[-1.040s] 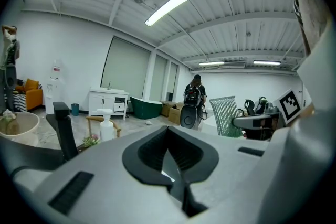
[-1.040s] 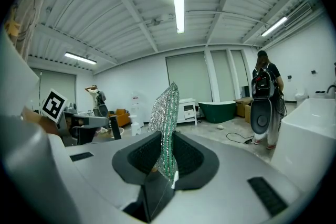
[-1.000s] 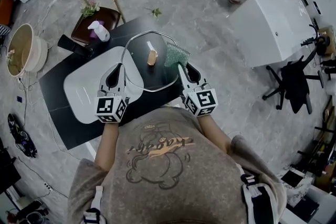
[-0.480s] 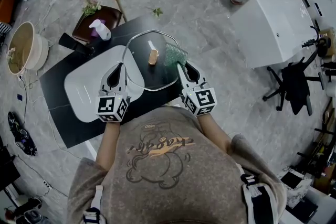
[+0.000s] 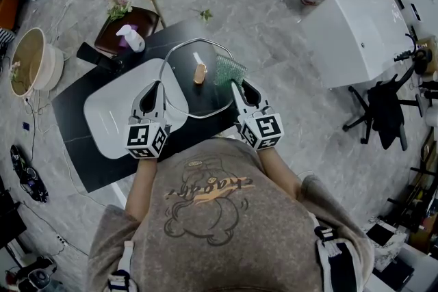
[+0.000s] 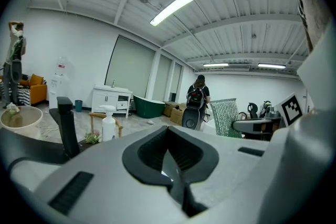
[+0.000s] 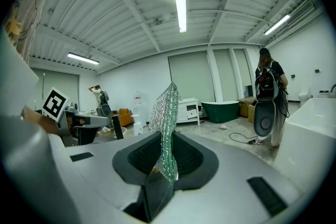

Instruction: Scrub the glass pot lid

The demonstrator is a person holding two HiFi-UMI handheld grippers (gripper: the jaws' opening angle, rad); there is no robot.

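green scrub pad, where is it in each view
head view: green scrub pad at right rim of glass pot lid, in right gripper.
left gripper view: pad right of centre.
right gripper view: pad centre, between the jaws.
shared landmark: person with backpack, both gripper views.

Taupe short-sleeved T-shirt (image 5: 205, 215), cartoon print; left claw (image 5: 159, 85), right claw (image 5: 233, 85) white, black-padded, marker cubes (image 5: 146, 140).

Glass pot lid (image 5: 205, 96): clear, glossy glass inside a bright metal rim, with a knob (image 5: 198, 73) of pale wood. Scouring pad (image 7: 166, 113): green, glittering mesh, rough and open-woven. Tray (image 5: 113, 120): white, smooth, faintly shiny plastic. Surface (image 5: 75, 106): matt black. Floor (image 5: 274, 24): grey, marbled, polished stone look.
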